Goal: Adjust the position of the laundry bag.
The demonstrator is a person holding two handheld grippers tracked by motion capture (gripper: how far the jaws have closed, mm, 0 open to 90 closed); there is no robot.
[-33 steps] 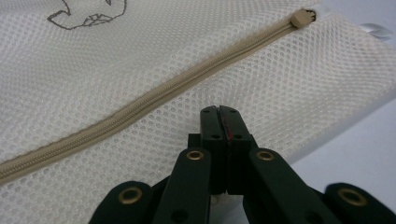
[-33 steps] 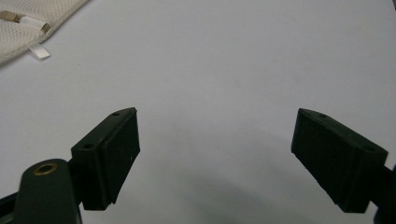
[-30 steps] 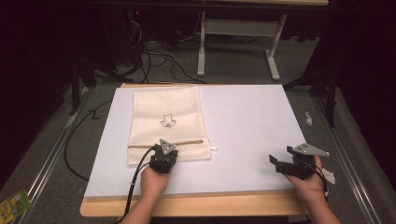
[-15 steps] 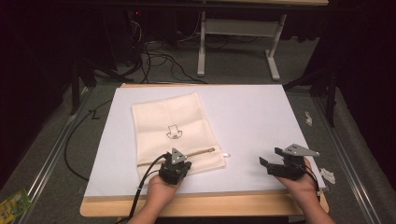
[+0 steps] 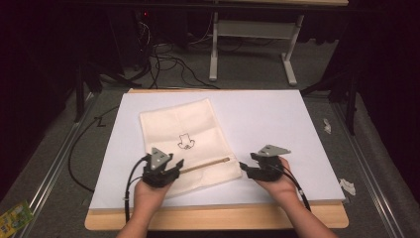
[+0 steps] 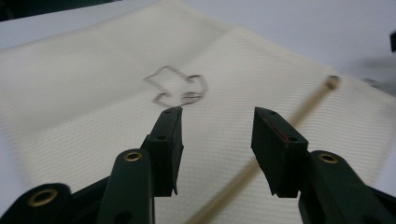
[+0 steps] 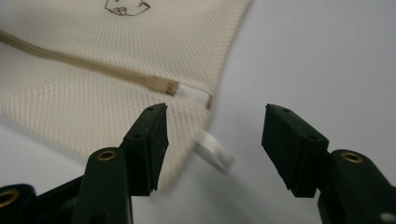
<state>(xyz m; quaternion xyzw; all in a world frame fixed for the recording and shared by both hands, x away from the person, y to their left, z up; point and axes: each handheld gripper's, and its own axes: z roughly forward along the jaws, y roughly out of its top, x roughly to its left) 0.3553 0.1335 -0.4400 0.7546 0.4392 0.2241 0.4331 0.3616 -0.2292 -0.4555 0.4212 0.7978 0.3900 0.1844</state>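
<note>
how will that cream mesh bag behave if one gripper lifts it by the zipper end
Probably floppy: the mesh bag lies flat and thin on the white table, with soft fold creases, so it would likely drape and sag. It looks empty, so likely light. The woven mesh should grip well, but the small white tab beside the right gripper may slip.

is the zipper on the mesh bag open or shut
Shut: the zipper runs closed along the mesh bag, its slider at the end.
</note>
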